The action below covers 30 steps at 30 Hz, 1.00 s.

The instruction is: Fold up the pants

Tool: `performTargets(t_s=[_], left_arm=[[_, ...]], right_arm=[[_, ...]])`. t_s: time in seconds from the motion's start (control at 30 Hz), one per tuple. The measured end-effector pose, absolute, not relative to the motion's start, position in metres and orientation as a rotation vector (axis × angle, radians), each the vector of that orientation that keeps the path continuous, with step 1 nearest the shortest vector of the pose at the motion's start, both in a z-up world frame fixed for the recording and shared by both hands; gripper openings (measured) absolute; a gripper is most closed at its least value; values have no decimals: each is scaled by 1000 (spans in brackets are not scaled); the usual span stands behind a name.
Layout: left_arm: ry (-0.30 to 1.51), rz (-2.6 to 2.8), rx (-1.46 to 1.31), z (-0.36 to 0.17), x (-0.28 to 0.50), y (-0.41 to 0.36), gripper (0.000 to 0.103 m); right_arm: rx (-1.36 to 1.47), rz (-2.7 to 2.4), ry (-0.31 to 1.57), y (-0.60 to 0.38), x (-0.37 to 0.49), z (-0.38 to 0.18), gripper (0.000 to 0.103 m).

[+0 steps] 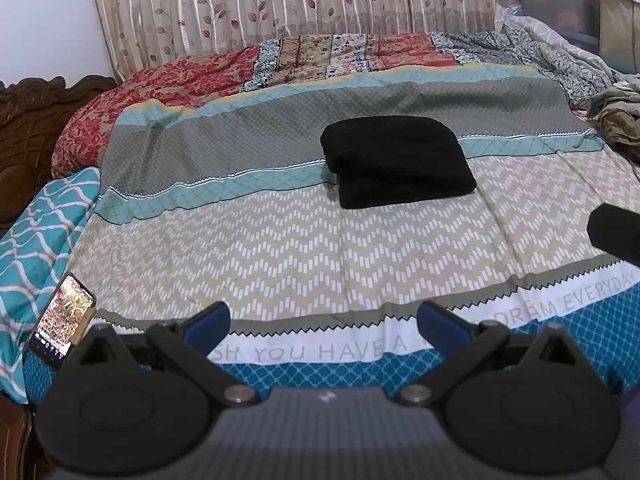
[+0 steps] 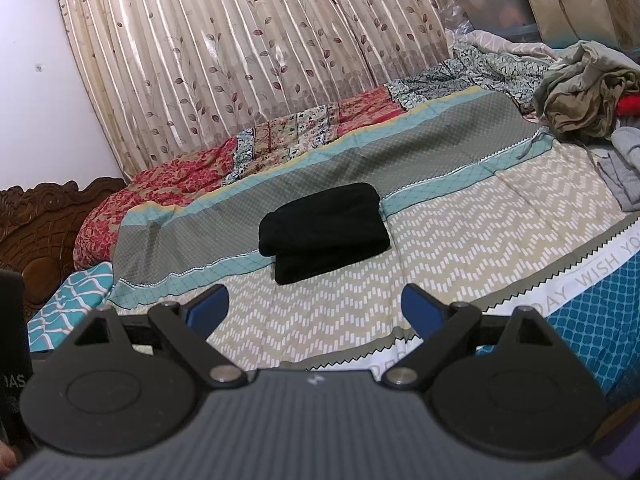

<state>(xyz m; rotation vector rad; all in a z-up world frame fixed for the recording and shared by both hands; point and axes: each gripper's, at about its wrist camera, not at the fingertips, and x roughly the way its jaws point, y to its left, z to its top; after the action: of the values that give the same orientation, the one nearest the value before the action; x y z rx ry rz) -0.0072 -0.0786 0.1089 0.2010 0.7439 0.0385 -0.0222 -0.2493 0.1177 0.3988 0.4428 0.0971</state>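
Note:
Black pants lie folded into a compact rectangle in the middle of the bed; they also show in the right wrist view. My left gripper is open and empty, held back near the bed's front edge, well short of the pants. My right gripper is open and empty, also held back from the pants. Its dark body shows at the right edge of the left wrist view.
The bedspread is patterned in grey, teal and beige bands. A phone leans at the front left. A pile of crumpled clothes lies at the right. A carved wooden headboard stands left, curtains behind.

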Motion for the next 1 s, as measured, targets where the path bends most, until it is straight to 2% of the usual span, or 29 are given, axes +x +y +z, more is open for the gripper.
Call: performTargets(t_s=[1.0], left_arm=[[861, 33, 201, 83, 6, -79, 103]], right_arm=[[409, 97, 464, -252, -18, 114, 95]])
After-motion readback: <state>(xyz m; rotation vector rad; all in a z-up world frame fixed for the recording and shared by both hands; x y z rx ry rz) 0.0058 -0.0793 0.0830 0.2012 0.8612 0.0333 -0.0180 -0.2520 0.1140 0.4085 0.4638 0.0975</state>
